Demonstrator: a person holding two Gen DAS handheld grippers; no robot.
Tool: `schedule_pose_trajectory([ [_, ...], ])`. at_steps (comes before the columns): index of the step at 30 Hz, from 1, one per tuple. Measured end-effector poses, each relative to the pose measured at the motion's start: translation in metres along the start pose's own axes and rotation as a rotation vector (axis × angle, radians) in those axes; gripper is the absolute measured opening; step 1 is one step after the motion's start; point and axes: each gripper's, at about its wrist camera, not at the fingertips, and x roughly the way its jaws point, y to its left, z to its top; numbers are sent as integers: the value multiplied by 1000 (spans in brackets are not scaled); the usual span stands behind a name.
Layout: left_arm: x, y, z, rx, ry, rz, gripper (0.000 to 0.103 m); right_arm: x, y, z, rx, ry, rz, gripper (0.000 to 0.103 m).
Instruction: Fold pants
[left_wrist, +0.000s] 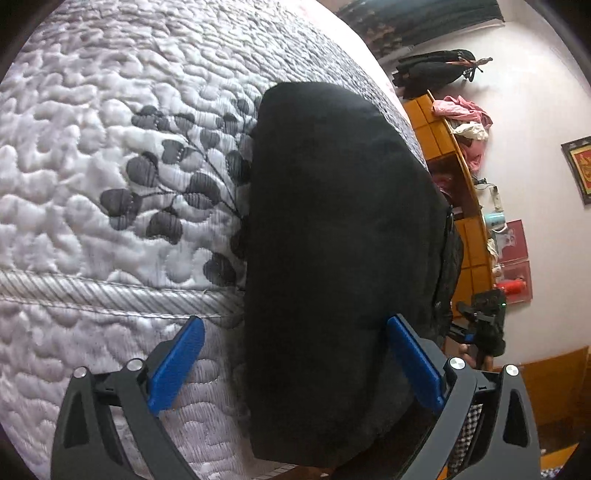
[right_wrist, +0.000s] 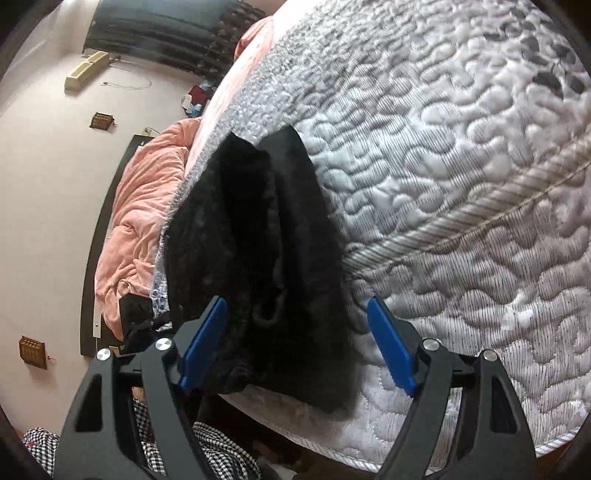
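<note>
The black pants (left_wrist: 332, 229) lie folded into a long strip on the quilted white mattress (left_wrist: 110, 110), near its edge. My left gripper (left_wrist: 295, 332) stands open, its blue pads (left_wrist: 177, 365) wide apart on either side of the strip's near end, not pressing it. In the right wrist view the same black pants (right_wrist: 258, 240) show a fuzzy inner side and rumpled folds. My right gripper (right_wrist: 297, 314) is open too, one pad (right_wrist: 205, 343) over the cloth and the other over the mattress (right_wrist: 461, 184), with the fabric loose between them.
A pink blanket (right_wrist: 144, 206) is bunched beside the bed, by a dark headboard. Orange-tiled shelves (left_wrist: 443, 147) with clothes and bottles line the wall. Checked cloth (right_wrist: 207, 454) hangs below the mattress edge. The other gripper (left_wrist: 484, 317) shows beyond the pants.
</note>
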Motion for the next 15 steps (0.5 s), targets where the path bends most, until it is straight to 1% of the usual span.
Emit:
schedule_pose_trajectory([
  [3, 2, -1, 2, -1, 13, -25, 99, 5, -1, -3, -3, 13, 13, 79],
  [10, 15, -8, 9, 24, 42, -53, 99, 12, -2, -5, -4, 32, 46, 79],
  [13, 21, -18, 11, 51, 54, -53, 99, 18, 2, -5, -9, 42, 41, 79],
  [15, 26, -24, 13, 64, 60, -39, 99, 17, 5, -6, -8, 42, 43, 79],
])
